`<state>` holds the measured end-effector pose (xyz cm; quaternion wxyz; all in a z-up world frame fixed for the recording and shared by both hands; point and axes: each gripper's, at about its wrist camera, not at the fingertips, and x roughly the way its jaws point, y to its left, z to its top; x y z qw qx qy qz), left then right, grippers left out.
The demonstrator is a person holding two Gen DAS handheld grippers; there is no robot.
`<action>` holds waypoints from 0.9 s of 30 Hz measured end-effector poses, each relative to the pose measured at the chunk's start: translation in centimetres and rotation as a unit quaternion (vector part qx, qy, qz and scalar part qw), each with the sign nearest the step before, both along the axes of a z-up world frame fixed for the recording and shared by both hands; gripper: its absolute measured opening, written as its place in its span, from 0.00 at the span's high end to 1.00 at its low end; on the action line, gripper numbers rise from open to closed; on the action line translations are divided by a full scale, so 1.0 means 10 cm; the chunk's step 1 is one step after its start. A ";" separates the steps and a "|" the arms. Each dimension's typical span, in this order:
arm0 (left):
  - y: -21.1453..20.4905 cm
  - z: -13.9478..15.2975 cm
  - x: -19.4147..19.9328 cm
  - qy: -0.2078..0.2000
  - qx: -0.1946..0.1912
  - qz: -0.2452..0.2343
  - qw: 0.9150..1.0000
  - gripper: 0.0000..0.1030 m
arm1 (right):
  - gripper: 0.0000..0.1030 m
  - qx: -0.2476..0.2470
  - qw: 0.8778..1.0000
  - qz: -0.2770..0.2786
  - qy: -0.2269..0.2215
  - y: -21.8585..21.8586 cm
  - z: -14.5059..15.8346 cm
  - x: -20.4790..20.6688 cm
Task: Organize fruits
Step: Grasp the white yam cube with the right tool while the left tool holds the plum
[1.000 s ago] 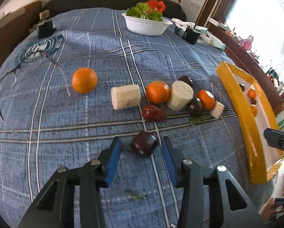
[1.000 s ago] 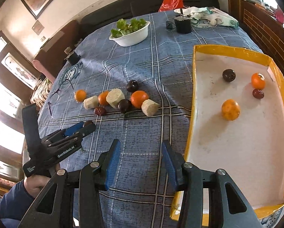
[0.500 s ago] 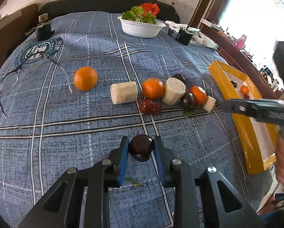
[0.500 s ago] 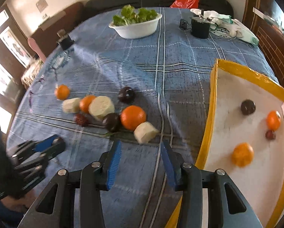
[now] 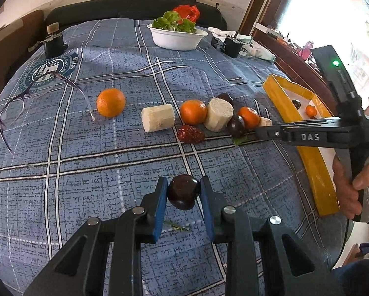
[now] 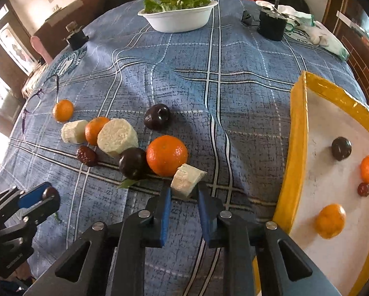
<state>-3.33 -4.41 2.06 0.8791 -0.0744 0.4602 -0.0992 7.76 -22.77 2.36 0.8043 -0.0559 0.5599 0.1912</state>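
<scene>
Four fruits in yellow tray (image 6: 296, 133)

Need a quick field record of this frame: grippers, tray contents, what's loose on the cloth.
left gripper: shut on a dark purple round plum, lifted clear of the blue plaid tablecloth
right gripper: jaws open, straddling a white wedge-shaped chunk
yellow-rimmed white tray: one dark plum, two oranges, one small red fruit
loose on cloth: three oranges, two dark plums, one wrinkled red date, two pale cylindrical pieces
</scene>
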 end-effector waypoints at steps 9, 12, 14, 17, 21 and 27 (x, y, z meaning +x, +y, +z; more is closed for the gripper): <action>-0.06 0.03 0.01 -0.003 0.002 -0.006 1.000 0.75 | 0.79 0.068 0.998 0.002 0.008 0.02 0.16 -0.43; -0.09 0.04 0.00 -0.004 0.001 -0.009 1.000 0.75 | 0.79 0.080 0.997 0.013 0.009 0.08 0.20 -0.58; -0.11 0.05 -0.02 -0.005 0.003 -0.011 1.000 0.75 | 0.79 0.087 0.996 0.022 0.009 0.12 0.24 -0.66; -0.15 0.08 -0.05 -0.009 0.004 -0.015 1.000 0.75 | 0.79 0.091 0.995 0.029 0.005 0.14 0.27 -0.74; -0.18 0.10 -0.10 -0.011 0.008 -0.016 1.000 0.75 | 0.79 0.094 0.995 0.029 0.007 0.13 0.27 -0.82; -0.22 0.15 -0.18 -0.015 0.013 -0.018 1.000 0.75 | 0.79 0.102 0.994 0.027 0.003 0.10 0.31 -0.92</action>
